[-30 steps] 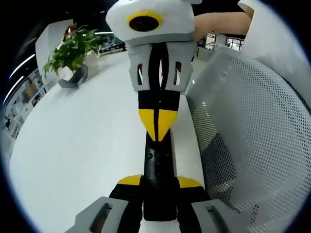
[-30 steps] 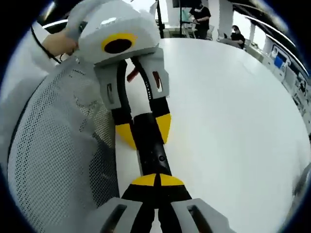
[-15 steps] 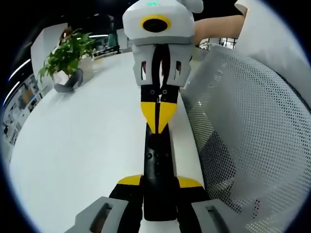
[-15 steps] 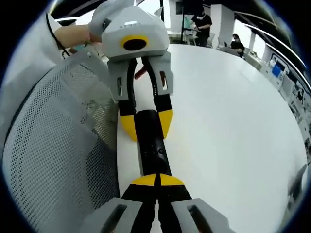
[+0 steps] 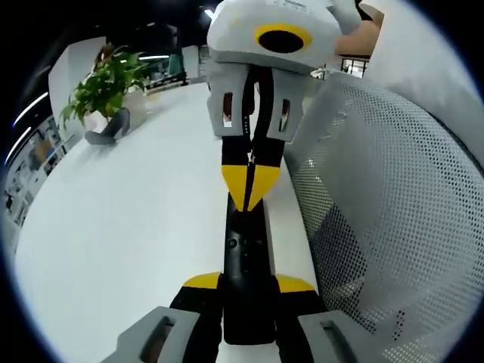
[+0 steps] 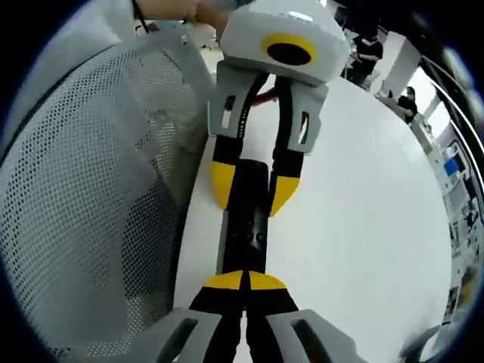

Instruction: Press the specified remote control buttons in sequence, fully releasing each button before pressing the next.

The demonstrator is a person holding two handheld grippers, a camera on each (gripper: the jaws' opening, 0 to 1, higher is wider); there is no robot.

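Spreading widest under both my grippers is the table (image 5: 128,227), a smooth, matte white slab with a rounded far edge. Next in bulk is the mesh chair back (image 5: 393,219), a pale grey perforated sheet, curved, standing just beside the table's edge; it also shows in the right gripper view (image 6: 91,189). Beyond it a person's white sleeve (image 5: 423,45) shows. A leafy green potted plant (image 5: 106,83) in a rounded grey pot stands well apart on the table's far side.

The remote control (image 5: 247,257), a long, slim, glossy black bar with small round buttons, lies on the table near the chair-side edge. My left gripper (image 5: 247,291), grey plastic body with black arms and yellow wedge tips, has its jaws closed against the remote's two long sides at the near end, gripping it. In the right gripper view those jaws straddle the remote (image 6: 248,227).

My right gripper (image 6: 244,282) has its yellow tips pinched together with no gap, resting on the remote's top face. In the left gripper view that joined point (image 5: 248,185) touches the remote's far end.
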